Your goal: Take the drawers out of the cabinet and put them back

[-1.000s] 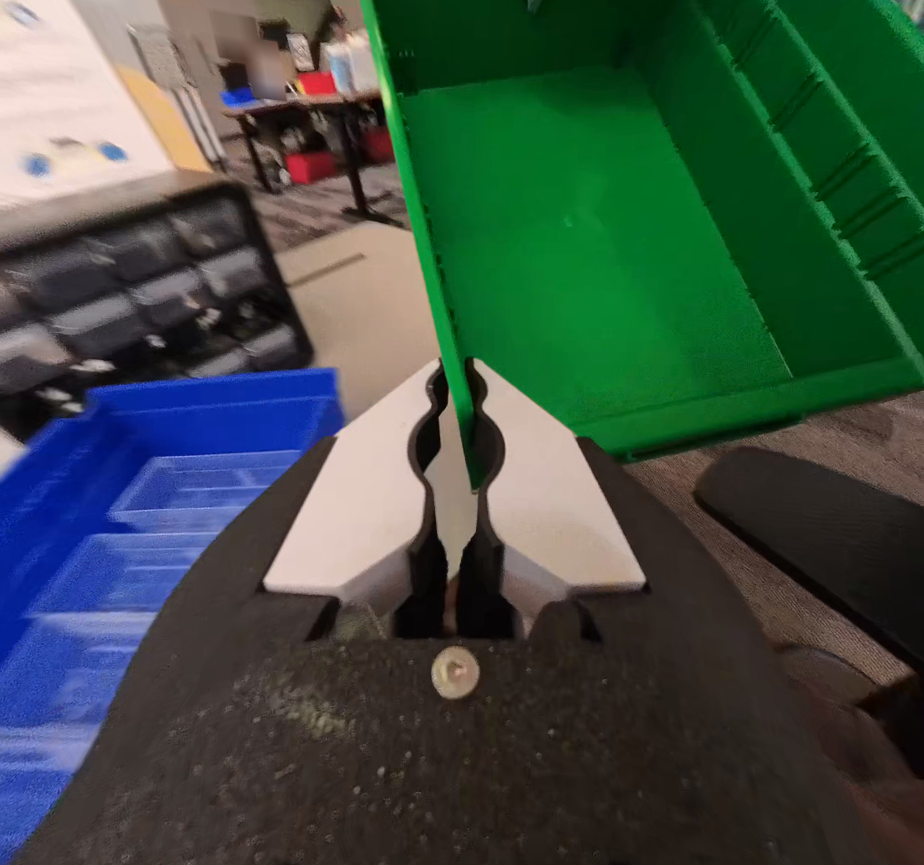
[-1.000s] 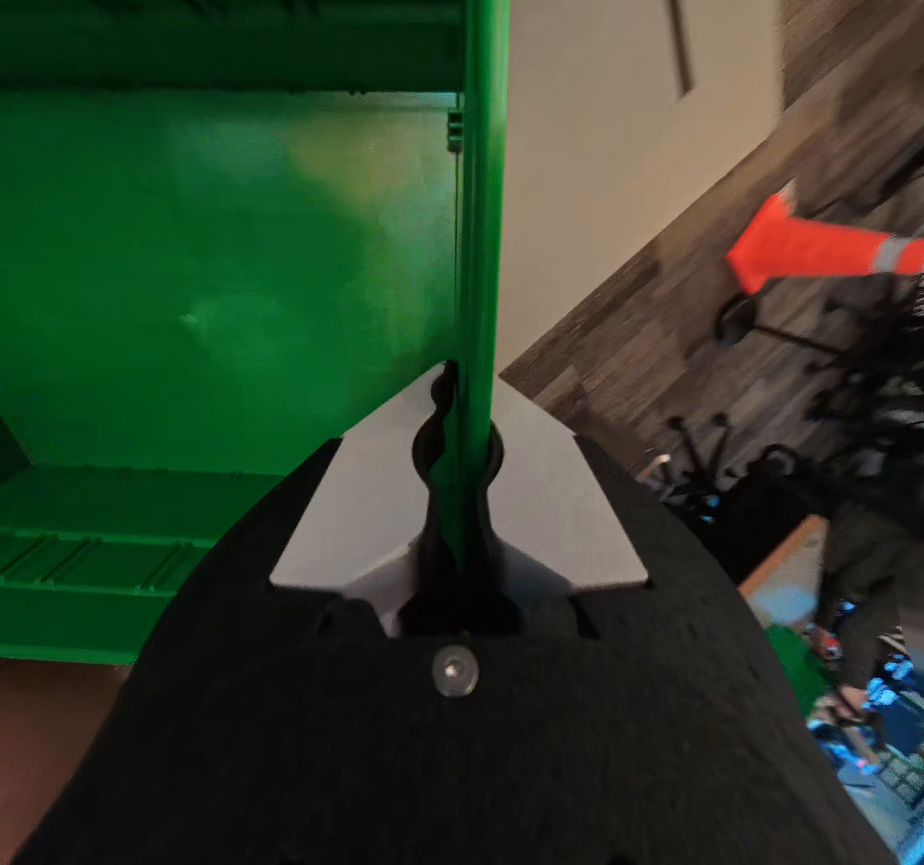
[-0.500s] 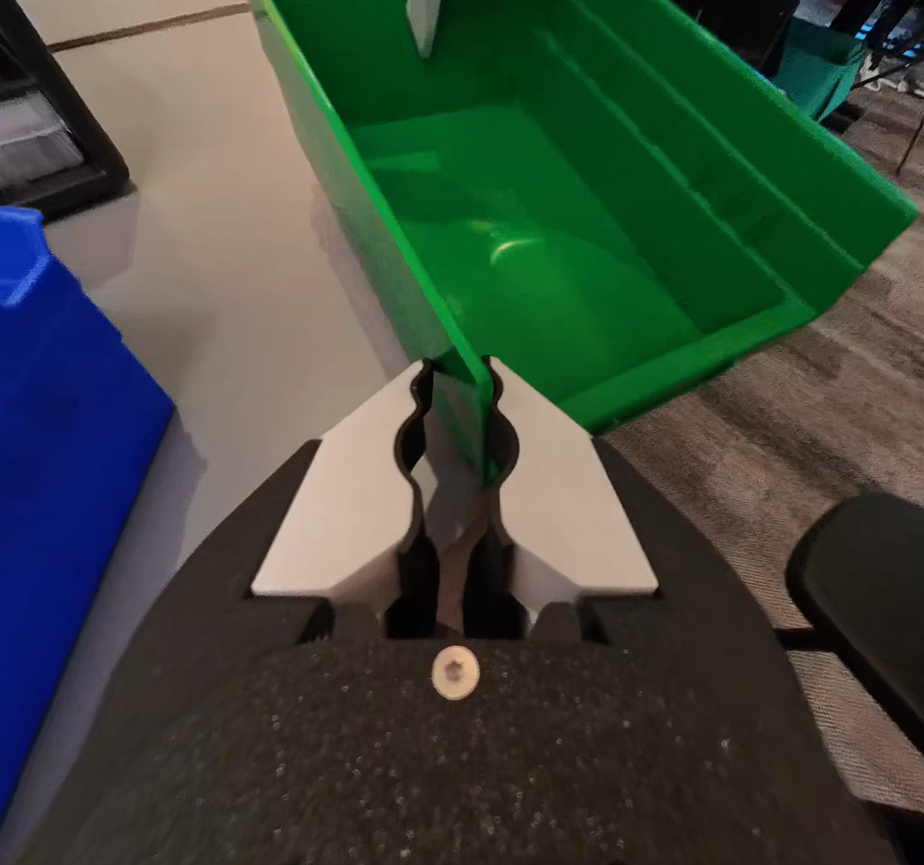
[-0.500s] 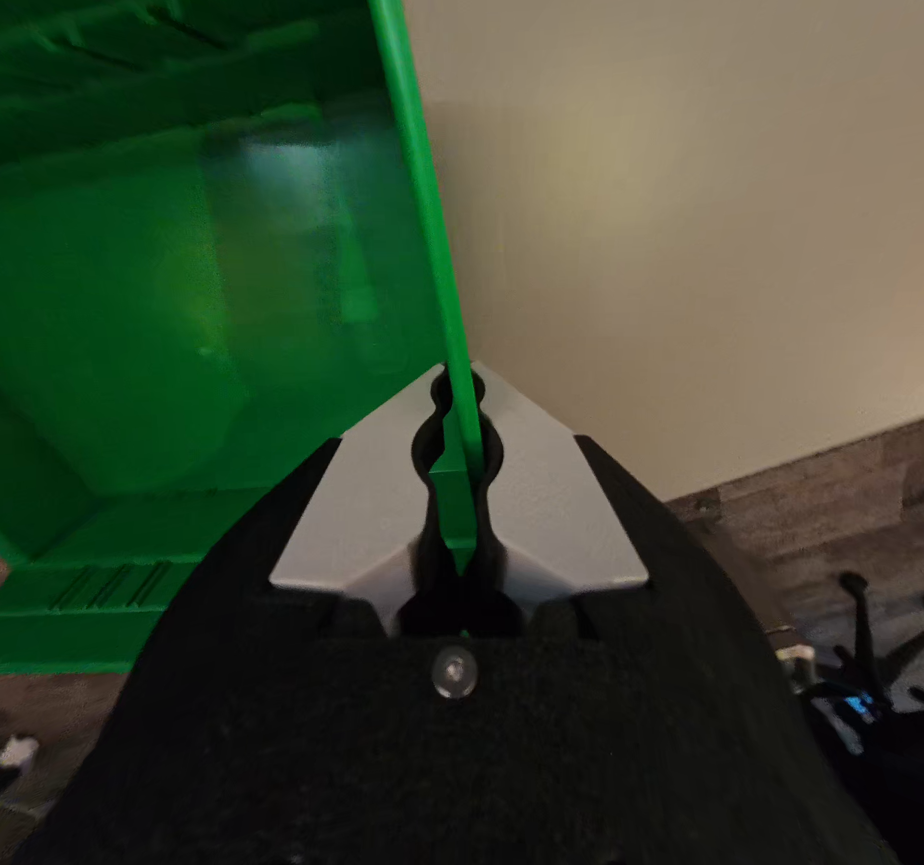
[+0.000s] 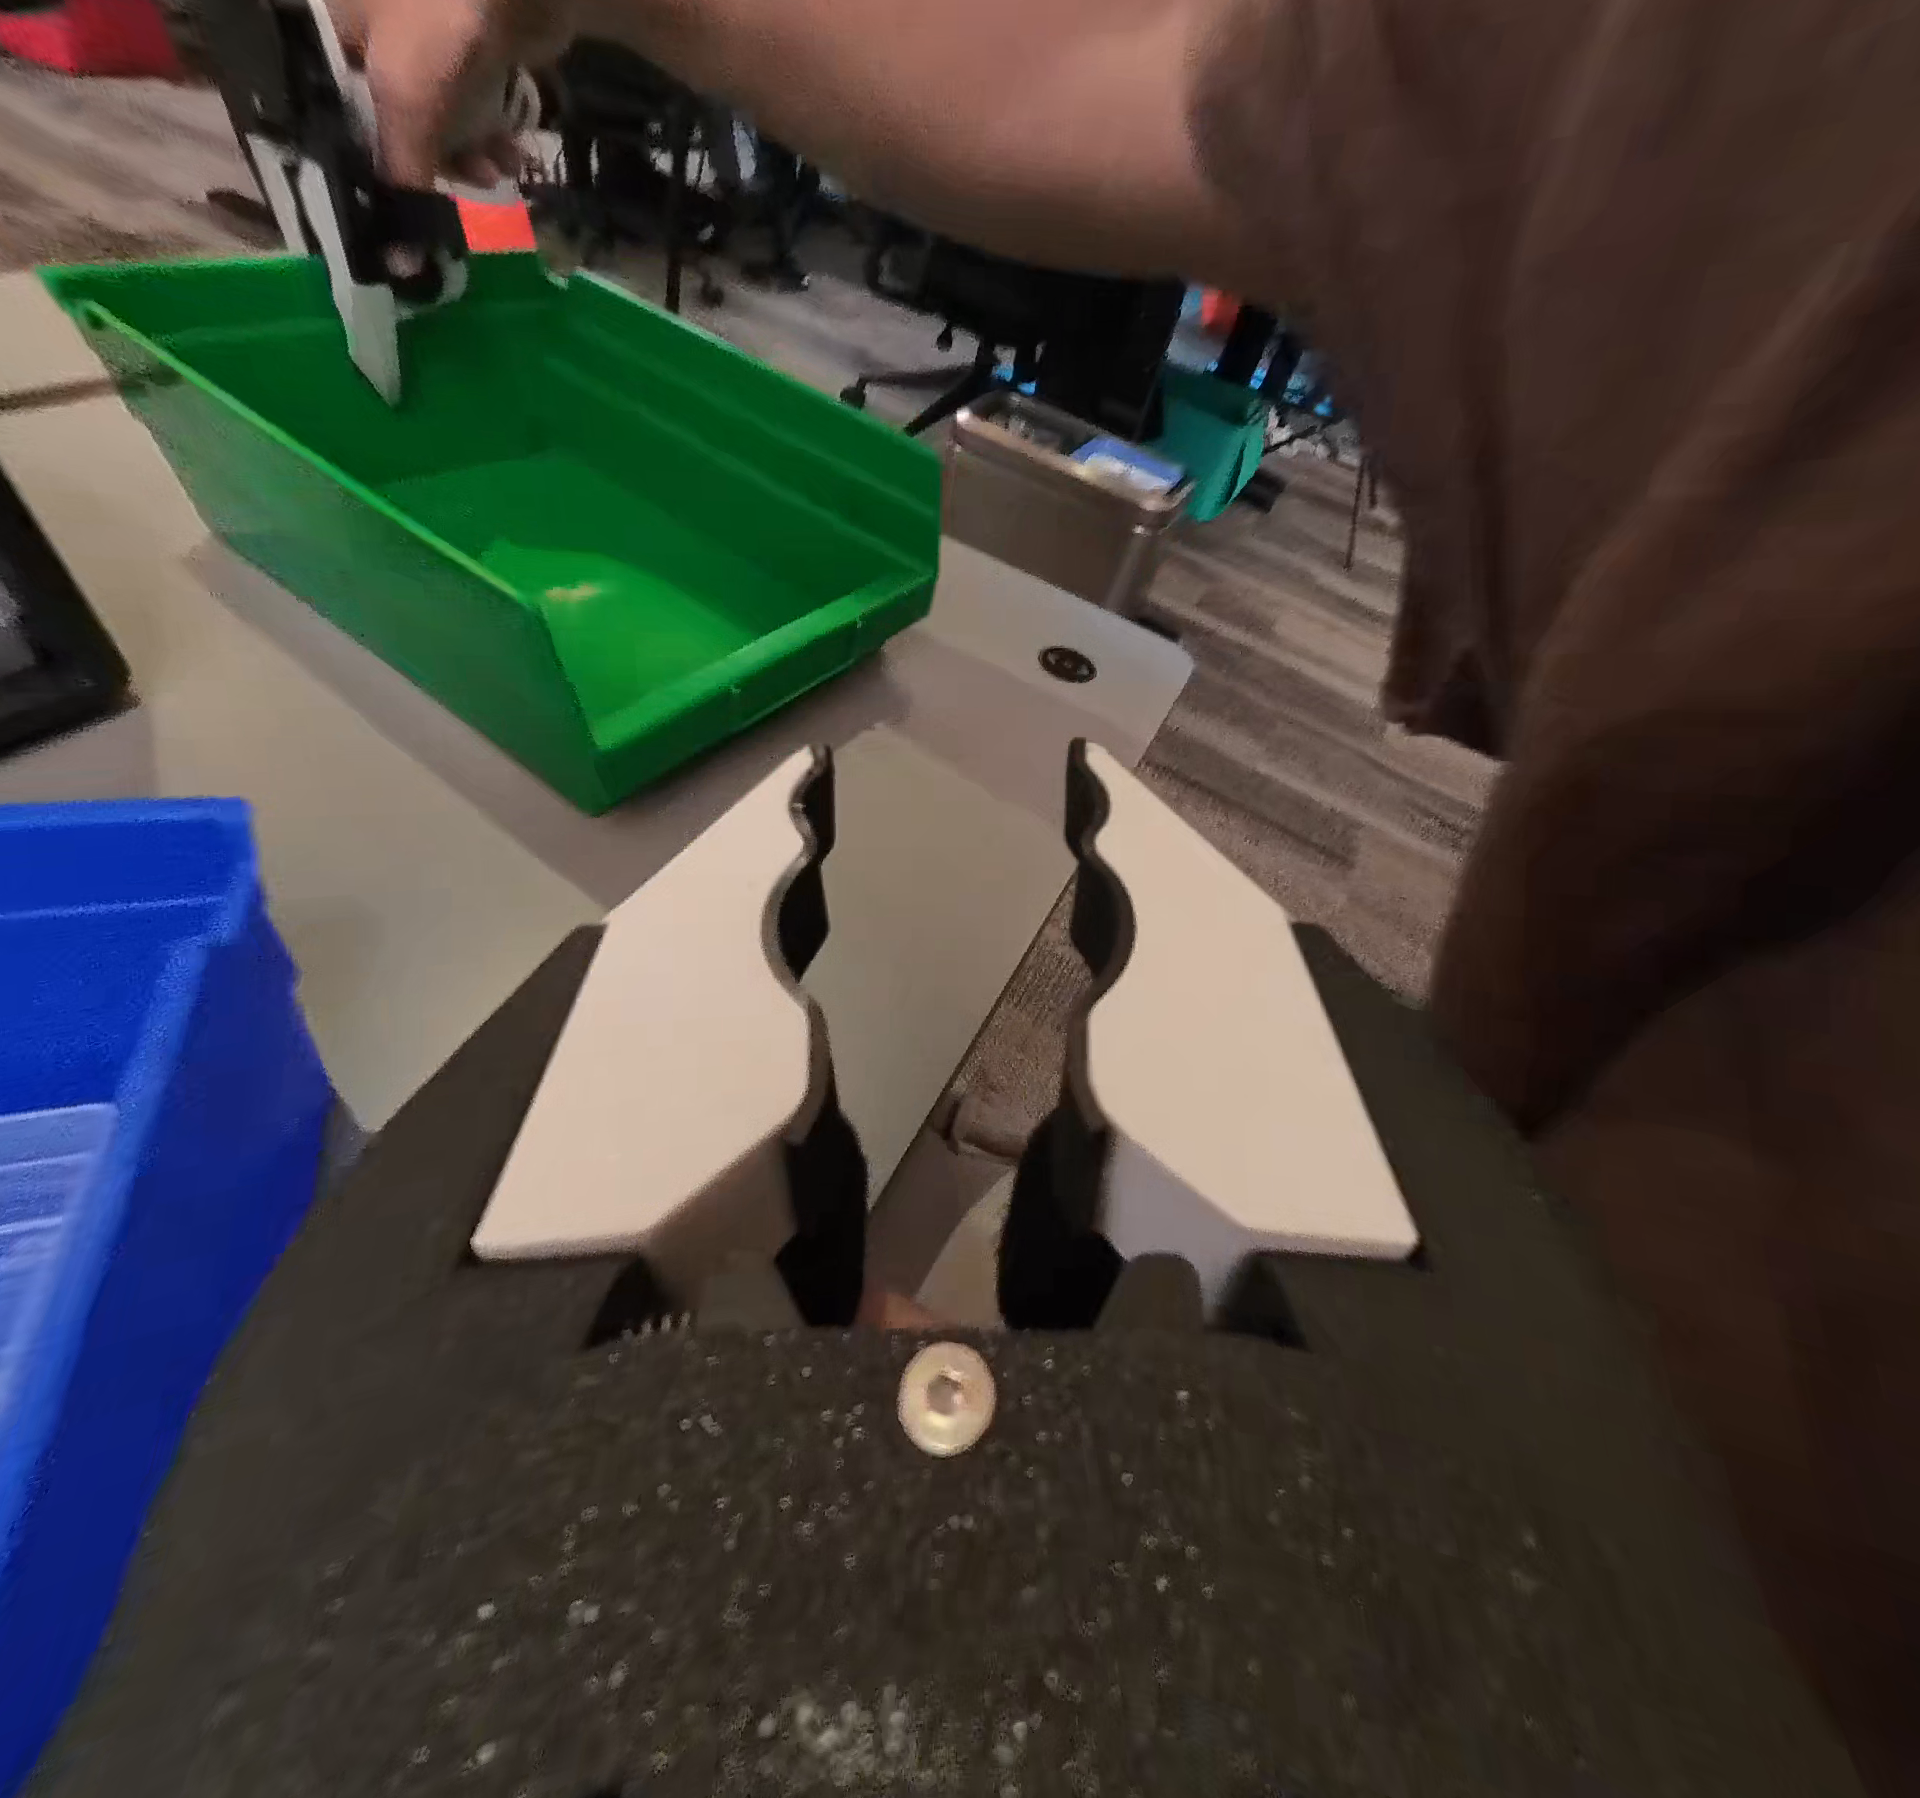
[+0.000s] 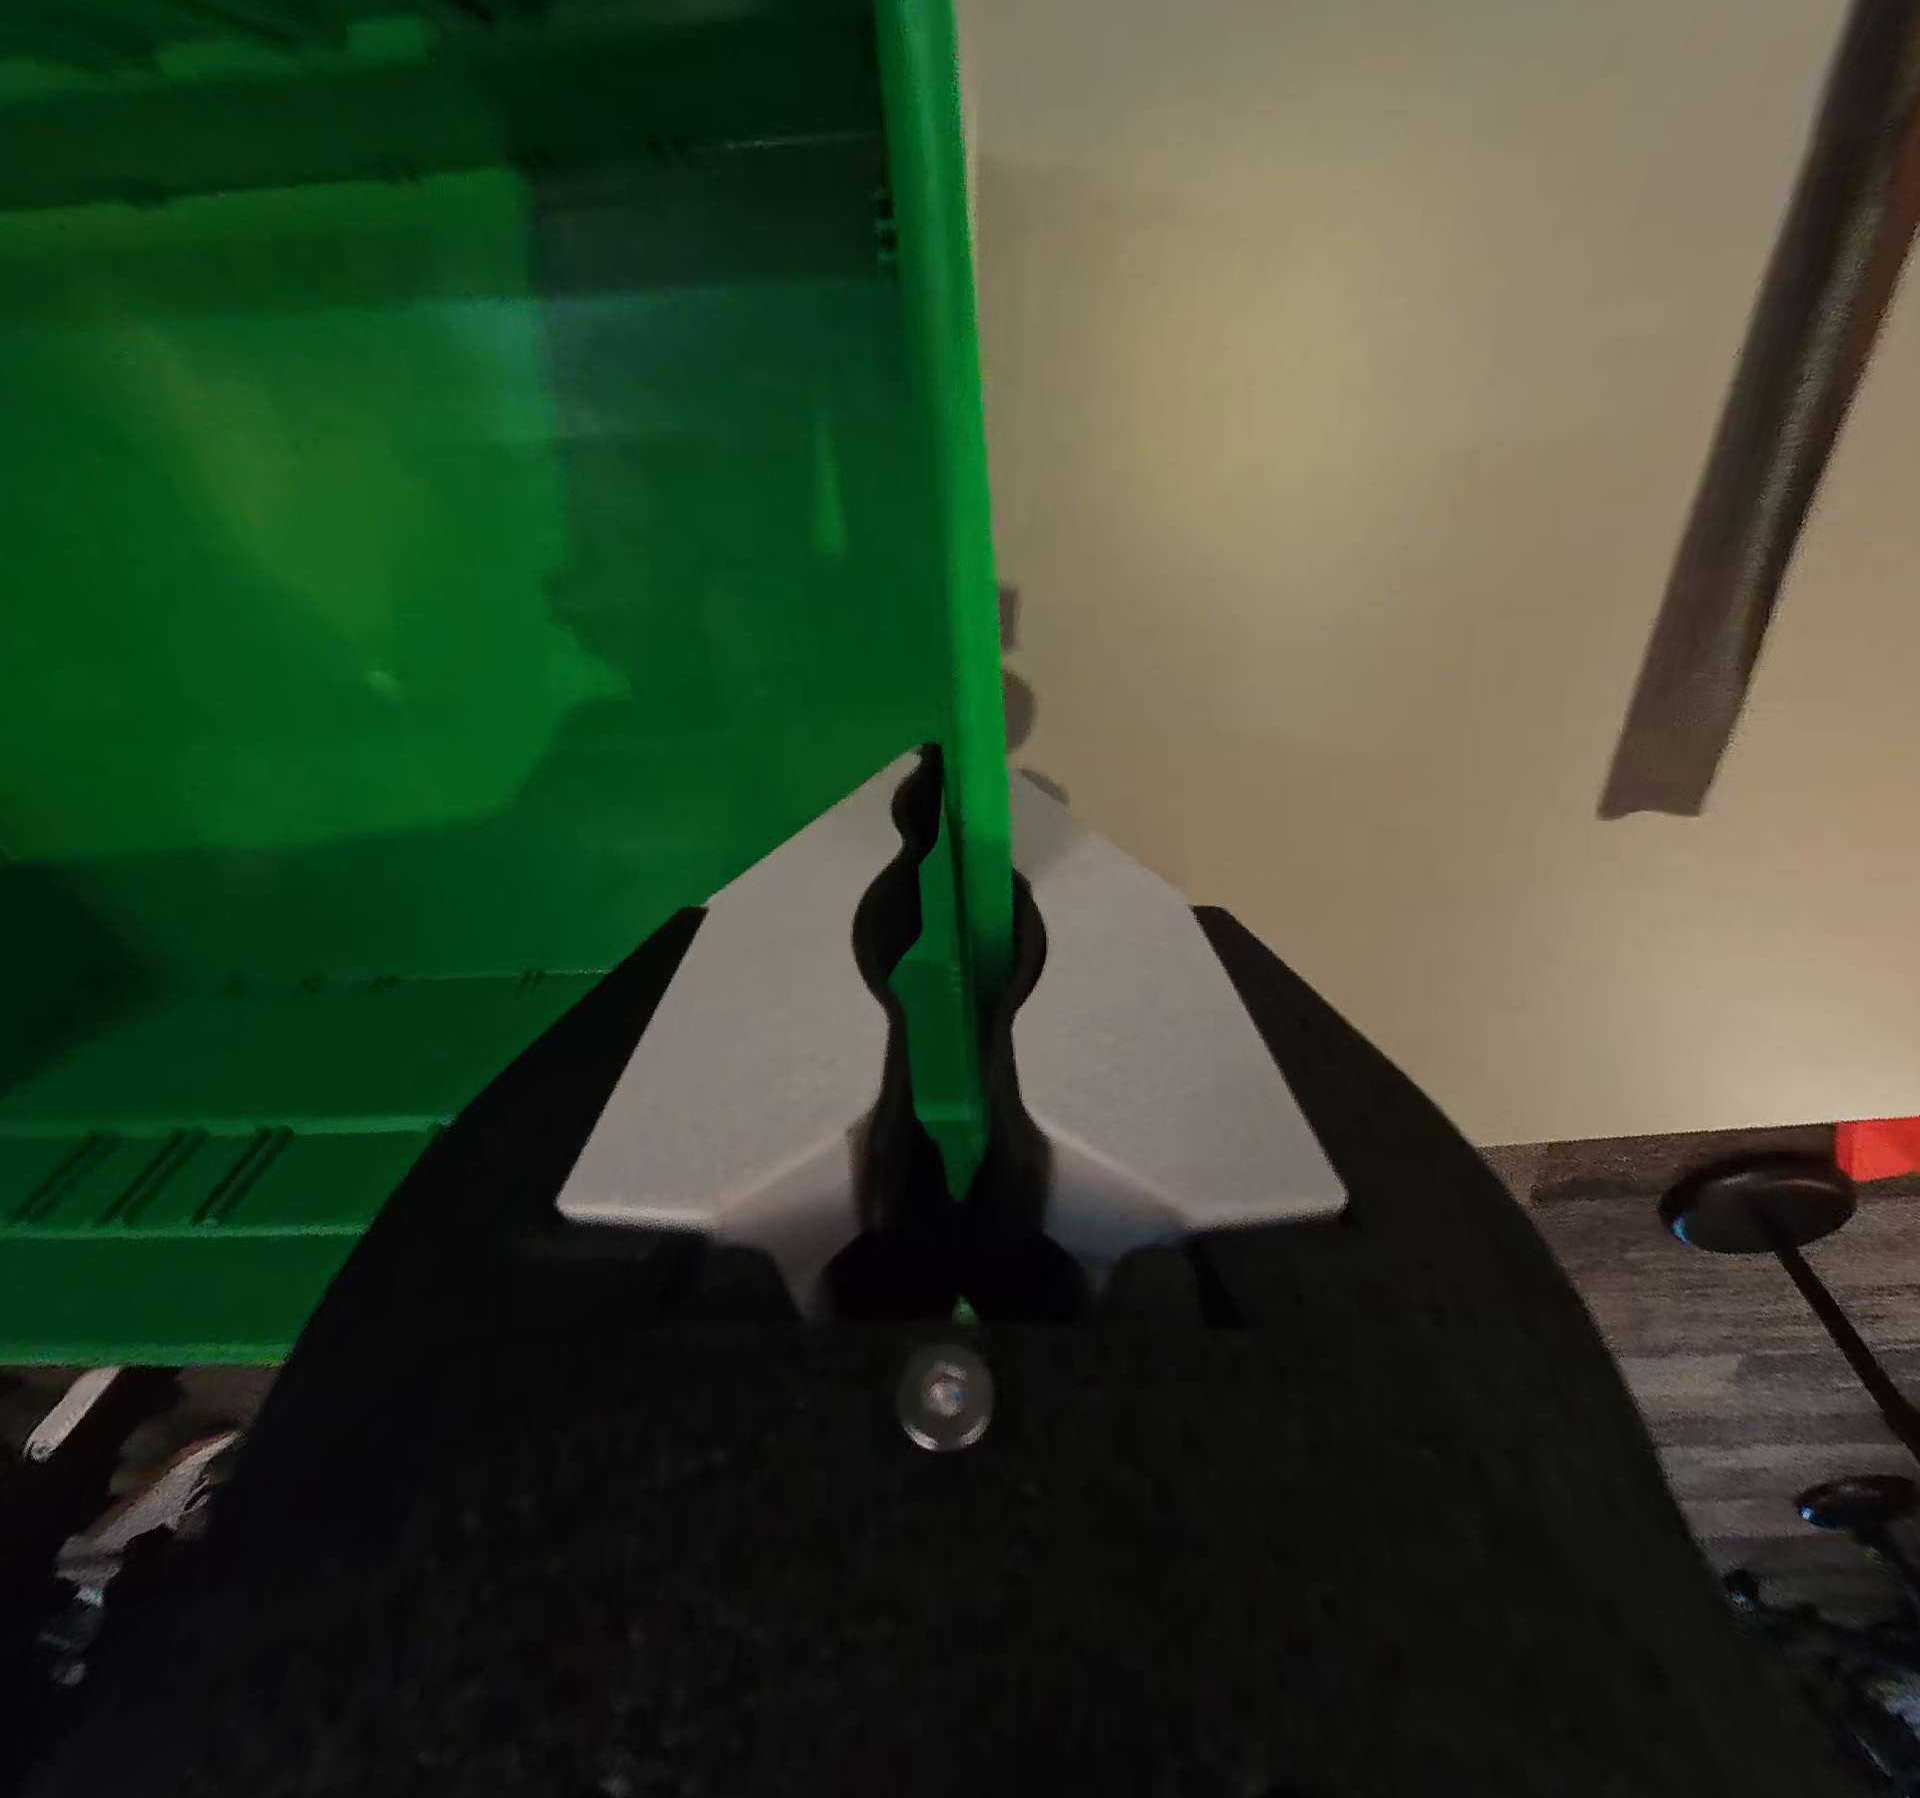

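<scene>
A green drawer (image 5: pixel 582 522) rests on the beige table (image 5: pixel 395 865) ahead of me. My left gripper (image 5: pixel 948 792) is open and empty, a little back from the drawer's near corner. My right gripper (image 5: pixel 369 335) shows at the drawer's far end, held by a person's hand, one finger inside the far wall. In the right wrist view, the right gripper (image 6: pixel 971 772) is shut on the thin side wall of the green drawer (image 6: pixel 416 501). A blue drawer (image 5: pixel 114 1073) stands at my near left. A corner of the black cabinet (image 5: pixel 42 647) is at the left edge.
The person's arm and brown sleeve (image 5: pixel 1610 605) fill the right side. Beyond the table's right corner stands a metal bin (image 5: pixel 1060 501), with office chairs on the grey floor behind. The table edge (image 6: pixel 1351 1140) lies just past the right gripper.
My left gripper has let go of the green drawer's wall, opened and drawn back. The drawer has come down onto the table. My right gripper still holds its wall.
</scene>
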`<state>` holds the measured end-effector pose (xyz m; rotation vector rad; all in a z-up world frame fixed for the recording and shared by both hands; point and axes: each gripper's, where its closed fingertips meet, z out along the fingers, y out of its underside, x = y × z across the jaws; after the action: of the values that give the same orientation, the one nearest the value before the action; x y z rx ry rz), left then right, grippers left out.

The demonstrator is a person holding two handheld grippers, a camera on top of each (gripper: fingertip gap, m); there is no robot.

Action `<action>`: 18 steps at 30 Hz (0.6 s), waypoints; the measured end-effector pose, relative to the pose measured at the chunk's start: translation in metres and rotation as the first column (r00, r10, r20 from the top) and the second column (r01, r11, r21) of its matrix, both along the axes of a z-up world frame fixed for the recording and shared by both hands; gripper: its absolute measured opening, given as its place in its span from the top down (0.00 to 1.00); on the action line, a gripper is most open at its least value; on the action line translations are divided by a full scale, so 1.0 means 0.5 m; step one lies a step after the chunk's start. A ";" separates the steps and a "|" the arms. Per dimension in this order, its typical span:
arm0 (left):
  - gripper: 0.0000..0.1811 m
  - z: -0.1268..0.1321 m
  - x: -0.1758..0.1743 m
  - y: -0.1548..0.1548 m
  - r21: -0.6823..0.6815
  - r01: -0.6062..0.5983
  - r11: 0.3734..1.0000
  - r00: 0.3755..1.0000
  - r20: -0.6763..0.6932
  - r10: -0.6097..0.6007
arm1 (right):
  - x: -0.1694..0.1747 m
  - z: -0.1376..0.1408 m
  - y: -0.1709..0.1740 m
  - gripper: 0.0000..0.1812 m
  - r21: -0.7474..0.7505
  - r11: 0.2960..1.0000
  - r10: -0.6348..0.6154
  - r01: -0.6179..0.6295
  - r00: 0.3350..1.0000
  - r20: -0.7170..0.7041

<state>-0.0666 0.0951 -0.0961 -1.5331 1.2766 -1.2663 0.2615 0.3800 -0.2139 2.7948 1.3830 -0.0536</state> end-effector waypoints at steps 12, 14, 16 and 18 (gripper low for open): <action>0.77 0.156 -0.202 0.259 0.027 -0.290 0.957 0.948 0.144 0.283 | 0.005 -0.030 0.056 0.90 0.056 0.986 0.150 -0.156 0.984 0.100; 0.78 0.163 -0.251 0.302 0.073 -0.368 0.927 0.922 0.154 0.354 | -0.006 -0.025 0.062 0.88 0.089 0.984 0.142 -0.152 0.984 0.111; 0.78 0.161 -0.307 0.350 0.127 -0.453 0.882 0.888 0.149 0.435 | 0.004 -0.008 0.079 0.76 0.167 0.978 0.089 -0.122 0.977 0.193; 0.78 0.152 -0.369 0.402 0.186 -0.526 0.830 0.850 0.123 0.512 | 0.010 0.018 0.072 0.70 0.203 0.976 0.035 -0.078 0.978 0.207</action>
<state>-0.2511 0.2963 -0.0199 -1.5253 0.8299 -0.7902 0.2665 0.4161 -0.2047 2.8212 1.4955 0.3909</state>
